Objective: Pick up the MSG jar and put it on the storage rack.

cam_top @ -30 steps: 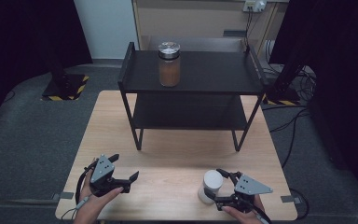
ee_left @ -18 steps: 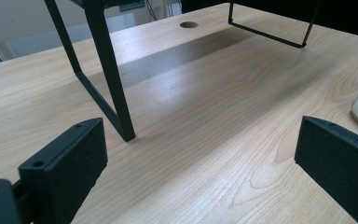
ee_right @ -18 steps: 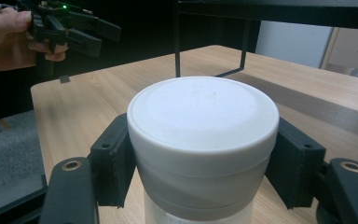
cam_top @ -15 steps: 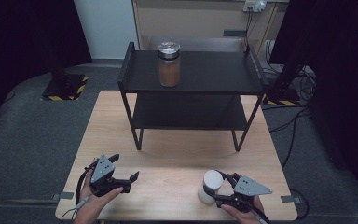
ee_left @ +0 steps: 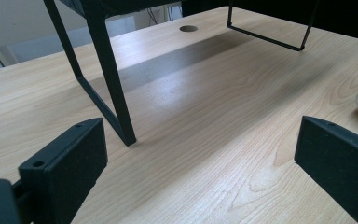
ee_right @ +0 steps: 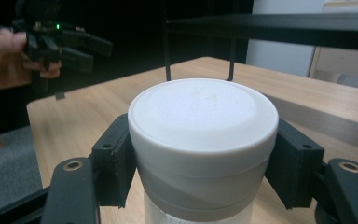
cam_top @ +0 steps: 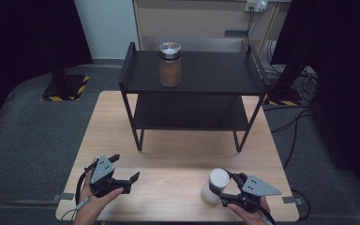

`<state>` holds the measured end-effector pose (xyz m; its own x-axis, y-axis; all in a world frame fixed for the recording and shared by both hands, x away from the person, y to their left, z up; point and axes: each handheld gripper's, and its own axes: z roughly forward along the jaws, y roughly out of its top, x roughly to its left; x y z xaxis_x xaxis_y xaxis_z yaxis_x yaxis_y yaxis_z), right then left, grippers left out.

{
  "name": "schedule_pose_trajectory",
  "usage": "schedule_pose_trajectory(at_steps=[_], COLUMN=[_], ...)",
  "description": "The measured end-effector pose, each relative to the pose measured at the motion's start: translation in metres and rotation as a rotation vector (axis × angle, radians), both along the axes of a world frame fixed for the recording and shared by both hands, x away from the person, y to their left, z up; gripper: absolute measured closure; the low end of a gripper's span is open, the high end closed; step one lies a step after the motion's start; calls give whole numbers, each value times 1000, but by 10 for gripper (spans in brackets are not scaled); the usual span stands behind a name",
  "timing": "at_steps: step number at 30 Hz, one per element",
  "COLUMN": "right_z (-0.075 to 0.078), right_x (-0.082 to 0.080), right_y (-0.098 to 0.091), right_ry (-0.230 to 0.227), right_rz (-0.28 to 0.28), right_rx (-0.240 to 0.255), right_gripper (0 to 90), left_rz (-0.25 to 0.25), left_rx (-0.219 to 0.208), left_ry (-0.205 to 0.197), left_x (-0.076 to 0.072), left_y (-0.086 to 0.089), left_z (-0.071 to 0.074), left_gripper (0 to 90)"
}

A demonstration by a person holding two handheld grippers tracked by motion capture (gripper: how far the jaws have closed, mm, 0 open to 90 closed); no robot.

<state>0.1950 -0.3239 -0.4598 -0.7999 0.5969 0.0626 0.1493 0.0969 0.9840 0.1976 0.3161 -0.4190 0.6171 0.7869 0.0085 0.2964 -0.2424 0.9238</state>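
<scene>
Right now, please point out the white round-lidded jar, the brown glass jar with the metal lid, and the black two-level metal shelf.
white round-lidded jar (ee_right: 203, 116), right gripper view, lid.
brown glass jar (cam_top: 170, 70), high view, body.
black metal shelf (cam_top: 220, 75), high view, top level.

One camera sits high up and looks forward and down on the whole desk (cam_top: 178, 164) and the black shelf (cam_top: 192, 75). One rides on the left tool (cam_top: 117, 176), low and close to the wood, facing a shelf leg (ee_left: 114, 93). One rides on the right tool (ee_right: 200, 186) — very near a white jar (ee_right: 203, 126) — and sees the left tool far off too.
</scene>
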Motion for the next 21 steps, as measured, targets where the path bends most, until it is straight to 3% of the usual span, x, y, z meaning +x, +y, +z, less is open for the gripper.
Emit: schedule_pose_trajectory(at_steps=[7,21], right_z=[6,28], right_x=[-2,-6], right_y=[-10,-18], right_ry=[-21,-53], right_rz=[-2,5], right_rx=[56,75], right_gripper=[344,344], left_rz=[-2,-12], left_rx=[1,2], left_ry=[5,-2], left_x=[1,-1], left_y=[0,-1], left_z=[-1,2], left_gripper=[10,10])
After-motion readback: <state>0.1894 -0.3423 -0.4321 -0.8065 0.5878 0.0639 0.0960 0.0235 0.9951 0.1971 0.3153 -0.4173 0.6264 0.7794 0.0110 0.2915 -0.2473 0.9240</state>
